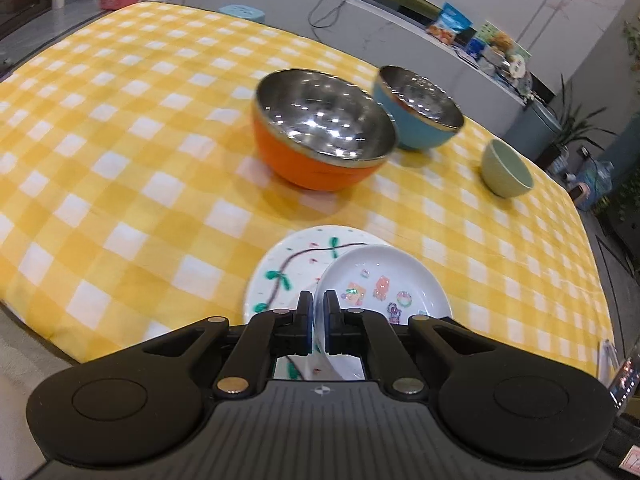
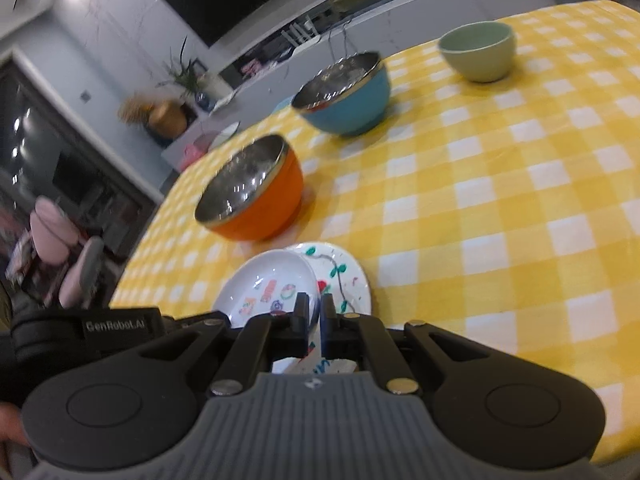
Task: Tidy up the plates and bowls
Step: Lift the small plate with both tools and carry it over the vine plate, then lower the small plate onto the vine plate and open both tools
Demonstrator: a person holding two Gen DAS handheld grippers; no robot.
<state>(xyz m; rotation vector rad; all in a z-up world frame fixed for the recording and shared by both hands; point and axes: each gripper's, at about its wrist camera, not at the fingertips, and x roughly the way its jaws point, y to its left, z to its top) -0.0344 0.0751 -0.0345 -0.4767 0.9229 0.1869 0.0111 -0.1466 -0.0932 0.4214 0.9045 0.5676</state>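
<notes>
Two plates, one per hand-held gripper, meet at the near edge of the table (image 1: 120, 128). The left hand-held gripper (image 1: 318, 300) is closed on the rim of the sticker plate (image 1: 384, 276), a small deep dish with cartoon decals. The right hand-held gripper (image 2: 315, 308) is closed on the rim of the vine plate (image 2: 344, 276), a flatter one painted with a dark stem and green leaves. In both views the sticker plate overlaps the vine plate and sits above it, tilted; whether the two touch cannot be told.

Each plate extends straight ahead of its gripper, away from the person. The bowls lie beyond: the orange bowl (image 1: 320, 136) nearest, then the blue bowl (image 1: 416, 112), with the green bowl (image 1: 506, 170) well apart toward the far right corner (all three upright and separate). The orange bowl appears roughly equally near both hands.

Legible writing: "GenRobot.AI" on the left unit's casing (image 2: 116, 325), seen from the right wrist. Package labels on the background counter are too small to read.
</notes>
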